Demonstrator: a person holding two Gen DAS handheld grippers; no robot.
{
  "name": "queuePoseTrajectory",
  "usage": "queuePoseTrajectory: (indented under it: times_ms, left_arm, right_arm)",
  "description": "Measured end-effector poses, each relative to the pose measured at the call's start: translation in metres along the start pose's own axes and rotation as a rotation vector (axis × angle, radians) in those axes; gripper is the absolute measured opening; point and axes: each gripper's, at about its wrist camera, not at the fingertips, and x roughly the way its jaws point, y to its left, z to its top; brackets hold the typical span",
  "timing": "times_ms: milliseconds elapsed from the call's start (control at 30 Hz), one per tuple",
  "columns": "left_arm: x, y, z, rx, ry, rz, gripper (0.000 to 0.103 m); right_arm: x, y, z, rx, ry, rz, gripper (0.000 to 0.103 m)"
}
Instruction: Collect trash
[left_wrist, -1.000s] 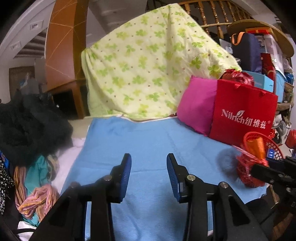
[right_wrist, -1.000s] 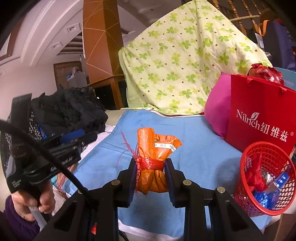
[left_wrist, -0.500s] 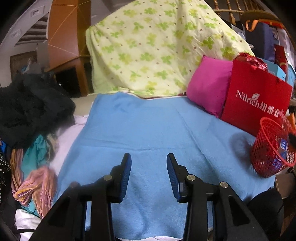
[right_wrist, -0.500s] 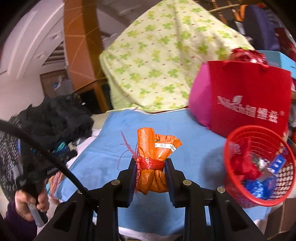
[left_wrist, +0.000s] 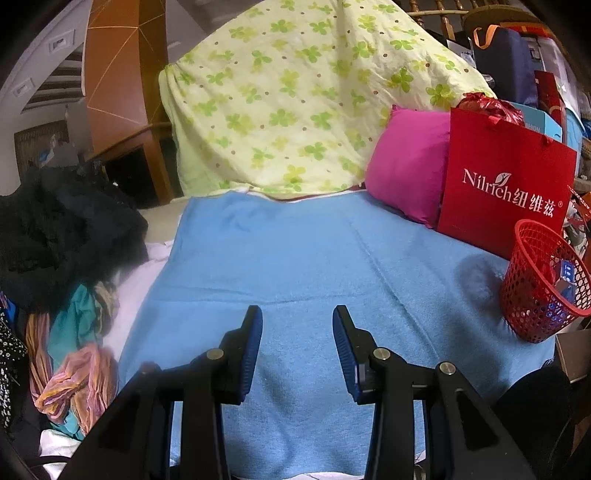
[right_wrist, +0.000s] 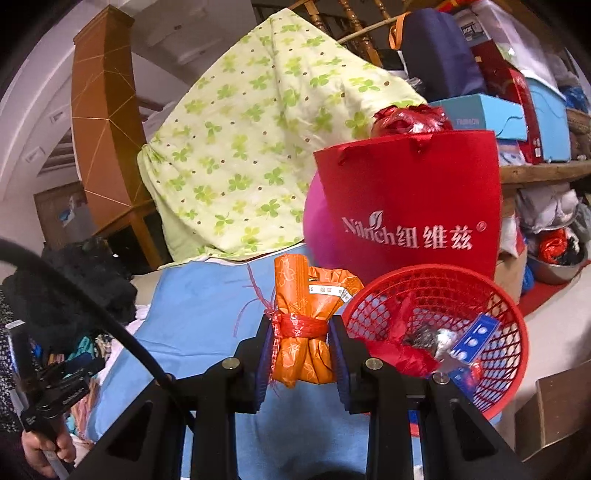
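Observation:
My right gripper (right_wrist: 300, 326) is shut on an orange wrapper bundle (right_wrist: 306, 314) tied with red string, held above the blue blanket (right_wrist: 192, 317) just left of the red mesh basket (right_wrist: 506, 354). The basket holds red, silver and blue wrappers. In the left wrist view the basket (left_wrist: 532, 295) stands at the blanket's right edge. My left gripper (left_wrist: 297, 314) is open and empty over the blue blanket (left_wrist: 295, 254).
A red Nilrich paper bag (left_wrist: 506, 192) and a pink pillow (left_wrist: 406, 166) stand behind the basket. A green clover quilt (left_wrist: 295, 96) is piled at the back. Dark and striped clothes (left_wrist: 62, 258) lie to the left. A brown box (right_wrist: 554, 413) sits at lower right.
My right gripper has carried the orange bundle to the right, close beside the red basket. My left gripper has held steady, open, with its view shifting a little.

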Motion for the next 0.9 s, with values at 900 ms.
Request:
queuePoseTrajectory:
  times_ms: [900]
  left_arm:
    - [0.264,0.070,-0.020,-0.109,0.352,0.016,0.079]
  right_arm:
    - [0.274,0.043,-0.078,-0.077,0.457,-0.062,0.031]
